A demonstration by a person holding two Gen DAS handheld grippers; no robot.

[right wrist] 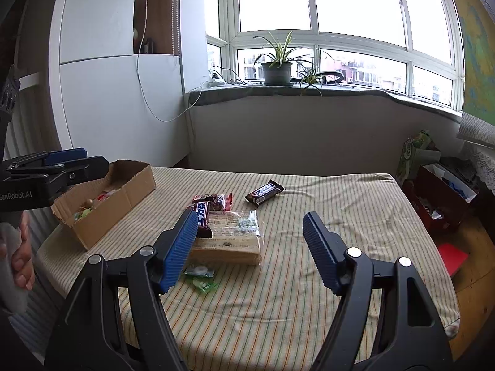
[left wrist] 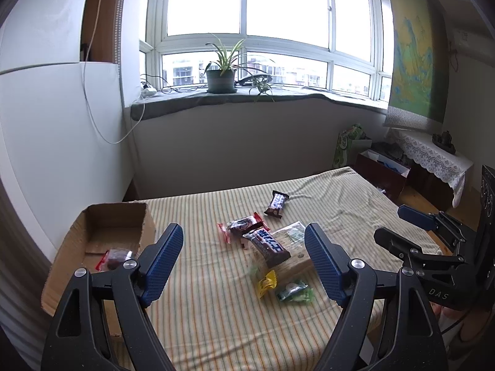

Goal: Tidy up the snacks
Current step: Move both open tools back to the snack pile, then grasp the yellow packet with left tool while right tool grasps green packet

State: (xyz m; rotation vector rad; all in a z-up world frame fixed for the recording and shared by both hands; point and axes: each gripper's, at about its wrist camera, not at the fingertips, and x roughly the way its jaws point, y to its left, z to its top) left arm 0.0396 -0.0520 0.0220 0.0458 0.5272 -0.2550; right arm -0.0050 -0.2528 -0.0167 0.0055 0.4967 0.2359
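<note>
A striped cloth covers the counter (left wrist: 198, 309) beneath a wide window (left wrist: 247, 6). Left of the left gripper (left wrist: 244, 247), whose fingers are spread wide and empty, sits a cardboard box (left wrist: 92, 225). Beyond the right gripper (right wrist: 250, 241), equally wide and empty, lie a wafer pack (right wrist: 232, 241) and 2 dark bars.

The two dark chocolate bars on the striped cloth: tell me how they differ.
The far chocolate bar lies alone on bare striped cloth; the near chocolate bar sits in the snack cluster, overlapping the clear cracker pack. The far one lies beyond the cluster, towards the window, while the near one sits closer to both claws. Both have dark brown wrappers with white lettering, and neither is in the cardboard box.
</note>
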